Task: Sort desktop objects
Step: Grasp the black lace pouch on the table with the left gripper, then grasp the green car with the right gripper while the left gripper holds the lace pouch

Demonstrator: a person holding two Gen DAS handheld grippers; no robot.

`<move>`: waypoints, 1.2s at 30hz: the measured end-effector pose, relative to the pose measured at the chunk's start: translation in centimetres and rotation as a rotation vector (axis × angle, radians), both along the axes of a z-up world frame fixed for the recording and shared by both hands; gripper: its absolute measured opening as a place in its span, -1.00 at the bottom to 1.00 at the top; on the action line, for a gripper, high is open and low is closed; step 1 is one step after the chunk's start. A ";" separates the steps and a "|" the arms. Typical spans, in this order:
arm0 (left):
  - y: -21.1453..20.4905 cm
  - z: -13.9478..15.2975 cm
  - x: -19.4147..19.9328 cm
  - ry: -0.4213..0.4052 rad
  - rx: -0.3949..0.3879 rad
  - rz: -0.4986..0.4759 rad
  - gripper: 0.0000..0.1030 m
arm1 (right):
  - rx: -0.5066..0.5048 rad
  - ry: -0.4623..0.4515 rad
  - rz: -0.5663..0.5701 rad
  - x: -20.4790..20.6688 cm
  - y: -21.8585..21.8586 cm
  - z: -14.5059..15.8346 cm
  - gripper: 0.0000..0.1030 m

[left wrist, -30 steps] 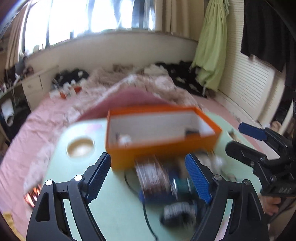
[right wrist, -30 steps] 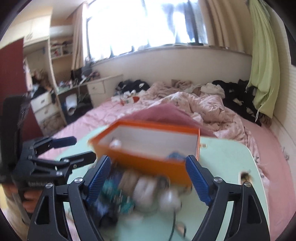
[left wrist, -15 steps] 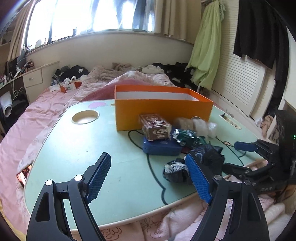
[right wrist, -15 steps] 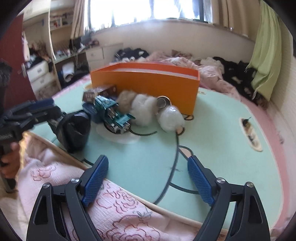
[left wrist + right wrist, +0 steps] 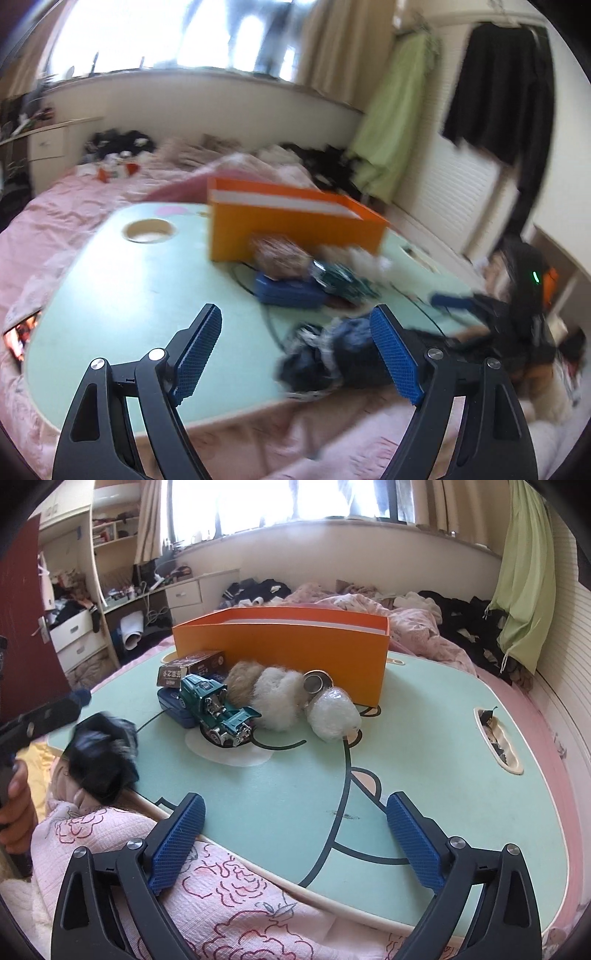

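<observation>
Both claws parted, nothing between the pads: right claw [image 5: 295,834] just widened, poised over the near edge of the mint counter [image 5: 424,738]; left claw [image 5: 295,350] beside a dark bundle [image 5: 325,354] (blurred). Toy truck [image 5: 218,712], blue case [image 5: 173,705], card box [image 5: 192,666], fluffy balls [image 5: 277,698] clustered against the orange box [image 5: 295,646].

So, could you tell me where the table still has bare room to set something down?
The table is bare between the white pompom and the side slot, and in front of the right gripper. Another free patch lies left of the orange box, around the round hole. Crowded: the toy truck cluster before the box.
</observation>
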State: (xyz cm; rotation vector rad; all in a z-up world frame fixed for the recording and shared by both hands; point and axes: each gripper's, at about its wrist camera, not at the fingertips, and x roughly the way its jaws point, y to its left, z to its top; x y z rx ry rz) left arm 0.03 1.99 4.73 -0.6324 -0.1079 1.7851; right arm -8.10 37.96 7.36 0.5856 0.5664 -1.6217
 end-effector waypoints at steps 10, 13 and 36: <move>2.9 -1.5 2.6 0.037 -0.007 -0.087 0.60 | -0.001 -0.001 0.003 -0.1 0.0 0.0 0.92; 3.1 -1.6 2.8 0.029 0.014 -0.131 0.17 | -0.001 -0.002 0.004 -0.1 0.0 0.0 0.92; 1.4 -3.1 -0.6 -0.132 0.118 -0.037 -0.23 | -0.092 0.074 0.160 2.5 -3.2 3.9 0.30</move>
